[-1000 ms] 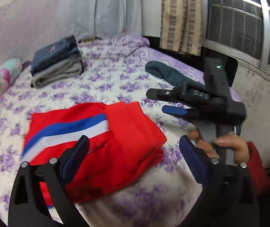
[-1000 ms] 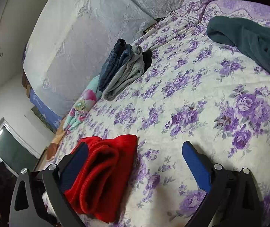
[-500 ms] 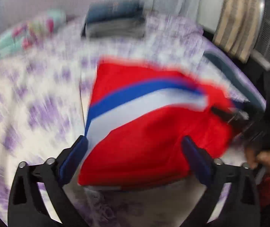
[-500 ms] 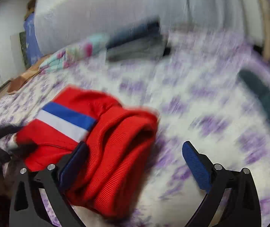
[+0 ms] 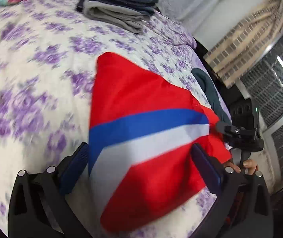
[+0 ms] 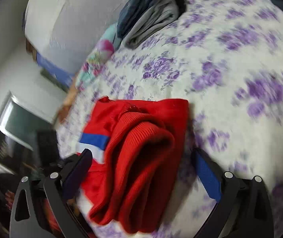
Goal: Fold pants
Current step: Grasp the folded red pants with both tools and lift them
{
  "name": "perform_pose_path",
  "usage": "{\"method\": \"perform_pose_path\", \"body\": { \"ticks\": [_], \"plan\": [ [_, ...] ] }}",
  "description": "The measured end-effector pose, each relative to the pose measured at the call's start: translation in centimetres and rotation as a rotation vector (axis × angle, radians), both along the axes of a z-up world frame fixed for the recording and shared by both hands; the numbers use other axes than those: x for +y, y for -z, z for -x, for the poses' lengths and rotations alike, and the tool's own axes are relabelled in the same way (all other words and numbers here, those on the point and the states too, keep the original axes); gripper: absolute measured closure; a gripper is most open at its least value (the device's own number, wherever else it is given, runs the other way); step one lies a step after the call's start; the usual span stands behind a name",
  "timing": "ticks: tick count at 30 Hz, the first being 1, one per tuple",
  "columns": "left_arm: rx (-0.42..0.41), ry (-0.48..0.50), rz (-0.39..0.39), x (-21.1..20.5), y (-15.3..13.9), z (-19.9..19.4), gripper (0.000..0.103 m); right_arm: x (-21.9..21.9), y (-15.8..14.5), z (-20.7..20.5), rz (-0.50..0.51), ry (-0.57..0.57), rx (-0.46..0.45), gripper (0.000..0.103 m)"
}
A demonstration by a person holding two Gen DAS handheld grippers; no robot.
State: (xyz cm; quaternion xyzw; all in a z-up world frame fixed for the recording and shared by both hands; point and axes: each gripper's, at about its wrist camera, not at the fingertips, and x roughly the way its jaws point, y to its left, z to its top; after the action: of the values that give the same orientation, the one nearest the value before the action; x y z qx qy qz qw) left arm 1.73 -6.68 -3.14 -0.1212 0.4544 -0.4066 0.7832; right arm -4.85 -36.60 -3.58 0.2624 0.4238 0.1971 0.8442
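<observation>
Folded red pants [image 5: 141, 91] with a blue and a white stripe lie on the purple-flowered bed sheet [image 5: 32, 63]. My left gripper [image 5: 139, 152] stands open, its fingers either side of the striped near edge, and the cloth lies between them. My right gripper [image 6: 142, 154] is open too and straddles the thick ribbed end of the pants [image 6: 141, 148]. In the left wrist view the right gripper [image 5: 228, 129] shows at the pants' far right corner, with a hand [image 5: 248, 164] on its handle.
A stack of folded jeans and grey pants [image 5: 119, 6] sits at the far side of the bed, next to a flowered pillow [image 6: 101, 49]. A dark teal garment [image 5: 211, 91] lies by the right bed edge. A curtain and a grilled window [image 5: 276, 91] stand beyond.
Both grippers have moved in over the red pants, which now lie between each pair of fingers. The left view has rolled, and the right gripper has come to the pants' ribbed end.
</observation>
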Motion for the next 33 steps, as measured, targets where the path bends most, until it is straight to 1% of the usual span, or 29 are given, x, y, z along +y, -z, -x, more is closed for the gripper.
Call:
{"method": "perform_pose_path", "body": {
  "ticks": [1,3,4,5,6,7,8,10,11,13,14,15,17,19,23,26,29,32,33],
  "plan": [
    [-0.014,0.014,-0.021,-0.6,0.0,-0.1,0.005,0.3,0.0,-0.3,0.016,0.004,-0.006,0.003],
    [-0.037,0.022,-0.039,-1.3,-0.2,0.0,0.005,0.8,-0.1,-0.7,0.059,0.011,-0.033,0.017],
    [-0.037,0.02,-0.037,-1.3,-0.3,-0.1,0.005,1.2,0.1,-0.7,0.069,0.016,-0.049,0.026],
    [-0.036,0.014,-0.03,-1.2,-0.4,-0.2,0.007,1.1,0.2,-0.6,0.075,0.025,-0.059,0.029],
    [-0.036,0.006,-0.021,-1.0,-0.5,-0.2,0.017,1.6,0.0,-0.1,0.108,0.029,-0.09,0.034],
    [-0.038,0.006,-0.014,-0.9,-0.6,-0.2,0.03,1.9,-0.1,0.0,0.125,0.029,-0.108,0.041],
    [-0.04,0.006,-0.01,-0.8,-0.7,-0.1,0.032,2.3,-0.5,0.3,0.153,0.032,-0.135,0.045],
    [-0.054,-0.014,-0.008,-0.5,-1.1,0.2,0.043,3.0,-1.4,0.8,0.213,0.04,-0.183,0.05],
    [-0.058,-0.024,-0.007,-0.3,-1.2,0.2,0.046,3.2,-1.7,1.0,0.232,0.041,-0.201,0.052],
    [-0.092,-0.051,-0.007,-0.1,-2.2,0.6,0.06,3.5,-3.0,1.3,0.264,0.036,-0.242,0.055],
    [-0.112,-0.057,-0.009,0.0,-2.7,0.7,0.064,3.6,-3.6,1.4,0.27,0.031,-0.259,0.056],
    [-0.147,-0.055,-0.009,-0.1,-3.7,0.8,0.073,3.7,-4.6,1.3,0.268,0.021,-0.281,0.058],
    [-0.168,-0.045,-0.012,-0.4,-4.8,0.7,0.074,3.8,-5.6,1.1,0.274,0.022,-0.304,0.059],
    [-0.189,-0.047,-0.025,-0.9,-5.6,0.3,0.075,3.8,-6.7,0.5,0.302,0.03,-0.336,0.06],
    [-0.195,-0.061,-0.016,-1.4,-6.2,-1.3,0.076,3.5,-7.5,-0.7,0.323,0.045,-0.355,0.06],
    [-0.226,-0.065,-0.027,-2.0,-7.3,-2.3,0.076,3.5,-8.7,-1.9,0.357,0.048,-0.386,0.06],
    [-0.272,-0.077,-0.042,-2.7,-9.6,-4.9,0.076,3.5,-10.7,-4.3,0.394,0.054,-0.43,0.06],
    [-0.309,-0.094,-0.056,-3.4,-12.2,-8.1,0.076,3.2,-13.5,-8.0,0.409,0.065,-0.468,0.06],
    [-0.327,-0.102,-0.062,-3.8,-13.6,-9.9,0.076,3.1,-15.0,-10.0,0.427,0.067,-0.487,0.06]
  ]
}}
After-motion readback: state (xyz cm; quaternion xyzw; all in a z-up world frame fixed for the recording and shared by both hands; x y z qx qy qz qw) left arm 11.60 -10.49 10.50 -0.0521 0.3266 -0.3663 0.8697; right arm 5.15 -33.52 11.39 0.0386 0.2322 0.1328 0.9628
